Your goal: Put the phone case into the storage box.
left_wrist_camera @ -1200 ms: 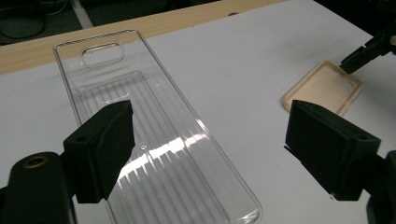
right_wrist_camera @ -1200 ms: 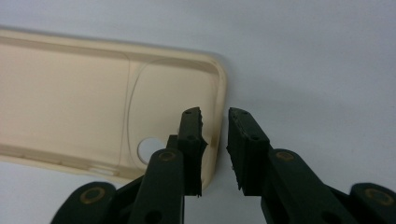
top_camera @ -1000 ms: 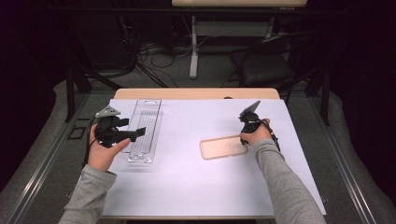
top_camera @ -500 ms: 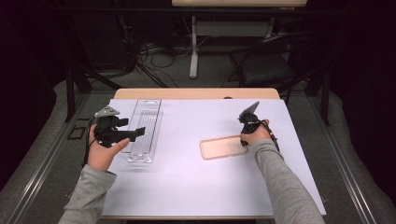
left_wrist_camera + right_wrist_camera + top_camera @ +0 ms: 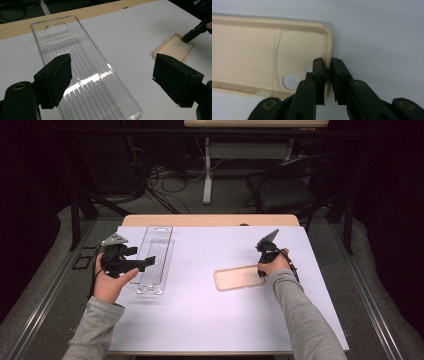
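Right gripper [image 5: 326,75] pinching the beige phone case's [image 5: 237,278] end wall, left gripper [image 5: 112,80] spread wide above the clear tray [image 5: 87,75] well left of that case

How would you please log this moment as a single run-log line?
left gripper: open above clear plastic tray | right gripper: fingers pinching end wall of beige phone case | surface: white table

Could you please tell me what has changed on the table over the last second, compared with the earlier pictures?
Nothing has visibly changed. The right gripper stays with its jaws around the end wall of the beige phone case, the left gripper stays open over the clear plastic tray, and neither object has shifted on the white table.
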The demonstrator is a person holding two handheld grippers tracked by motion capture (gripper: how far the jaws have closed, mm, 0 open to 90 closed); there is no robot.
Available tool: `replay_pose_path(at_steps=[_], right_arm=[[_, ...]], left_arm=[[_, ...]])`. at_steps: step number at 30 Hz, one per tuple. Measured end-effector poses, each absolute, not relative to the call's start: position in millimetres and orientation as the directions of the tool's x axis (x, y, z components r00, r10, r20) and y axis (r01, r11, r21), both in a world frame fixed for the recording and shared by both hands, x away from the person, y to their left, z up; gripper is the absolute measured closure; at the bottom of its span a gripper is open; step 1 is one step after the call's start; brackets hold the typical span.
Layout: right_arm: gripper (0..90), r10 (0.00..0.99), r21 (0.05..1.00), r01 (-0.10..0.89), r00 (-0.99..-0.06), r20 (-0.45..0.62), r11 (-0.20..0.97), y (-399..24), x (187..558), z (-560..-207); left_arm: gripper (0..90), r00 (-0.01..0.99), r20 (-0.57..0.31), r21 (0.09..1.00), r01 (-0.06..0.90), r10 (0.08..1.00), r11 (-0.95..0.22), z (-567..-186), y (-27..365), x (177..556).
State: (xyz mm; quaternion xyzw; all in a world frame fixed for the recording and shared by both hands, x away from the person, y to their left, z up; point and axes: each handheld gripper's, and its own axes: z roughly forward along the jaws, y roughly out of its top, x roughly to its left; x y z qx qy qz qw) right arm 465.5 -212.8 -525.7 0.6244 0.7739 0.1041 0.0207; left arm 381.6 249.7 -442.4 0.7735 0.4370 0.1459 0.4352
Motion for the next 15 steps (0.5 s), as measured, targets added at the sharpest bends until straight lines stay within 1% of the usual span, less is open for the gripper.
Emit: replay_pose_path(at_steps=[4, 6, 7, 11, 15], right_arm=[[83.7, 0.975, 0.167, 0.968, -0.203, 0.092, 0.185, -212.7, 465.6, -524.2], [83.8, 0.973, 0.185, 0.965, -0.206, 0.105, 0.184, -213.6, 465.4, -525.5], [84.2, 0.978, 0.163, 0.973, -0.182, 0.099, 0.164, -213.4, 465.5, -524.3], [84.9, 0.978, 0.174, 0.973, -0.175, 0.117, 0.153, -215.1, 465.7, -525.4], [85.3, 0.98, 0.164, 0.977, -0.157, 0.121, 0.136, -215.3, 465.9, -524.7]], left_arm=[[15.5, 0.575, -0.152, 0.8, 0.549, 0.804, -0.242, -442.6, 249.3, 381.6], [15.5, 0.575, -0.153, 0.8, 0.549, 0.804, -0.241, -442.5, 249.4, 381.5], [15.5, 0.574, -0.152, 0.802, 0.548, 0.805, -0.239, -442.6, 249.5, 381.5], [15.5, 0.574, -0.152, 0.801, 0.548, 0.804, -0.24, -443.0, 250.2, 381.8], [15.5, 0.573, -0.15, 0.801, 0.549, 0.805, -0.241, -443.6, 250.4, 382.3]])
